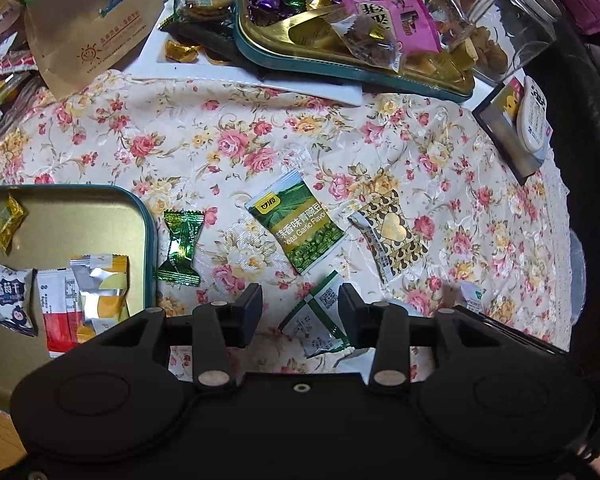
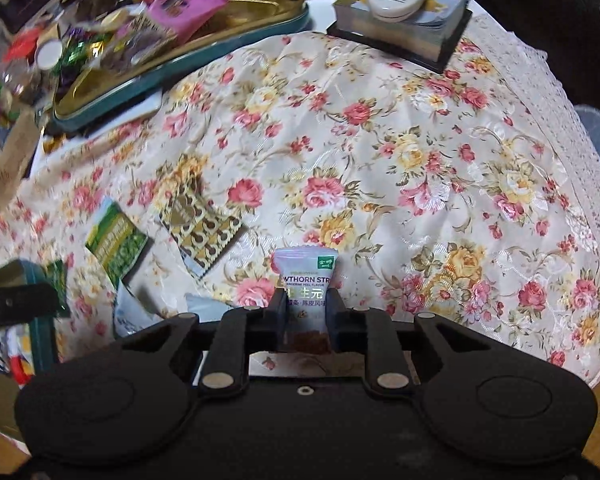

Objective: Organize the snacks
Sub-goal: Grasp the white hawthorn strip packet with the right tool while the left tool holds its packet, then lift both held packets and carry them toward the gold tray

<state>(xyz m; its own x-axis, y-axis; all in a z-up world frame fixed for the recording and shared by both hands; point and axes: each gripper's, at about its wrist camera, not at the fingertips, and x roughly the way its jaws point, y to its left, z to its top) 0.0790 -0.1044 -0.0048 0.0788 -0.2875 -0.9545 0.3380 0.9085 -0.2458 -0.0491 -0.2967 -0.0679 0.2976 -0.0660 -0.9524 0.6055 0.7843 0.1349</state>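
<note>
The right gripper (image 2: 305, 312) is clamped on a pale hawthorn strip packet (image 2: 306, 280), held above the floral bench (image 2: 380, 140). The left gripper (image 1: 300, 316) hangs open over a green-and-white packet (image 1: 320, 320), right of the near tin tray (image 1: 80, 200)

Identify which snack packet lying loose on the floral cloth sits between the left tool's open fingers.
The white-and-green packet with a QR code, face-down between the left tool. The green twist candy, pea packet and gold heart packet lie farther out.

Both wrist cameras are looking steeply down, close over the floral tablecloth (image 1: 260, 128), sharing the green pea packet (image 1: 298, 226) (image 2: 116, 242) and heart packet (image 1: 392, 236) (image 2: 198, 222).
</note>
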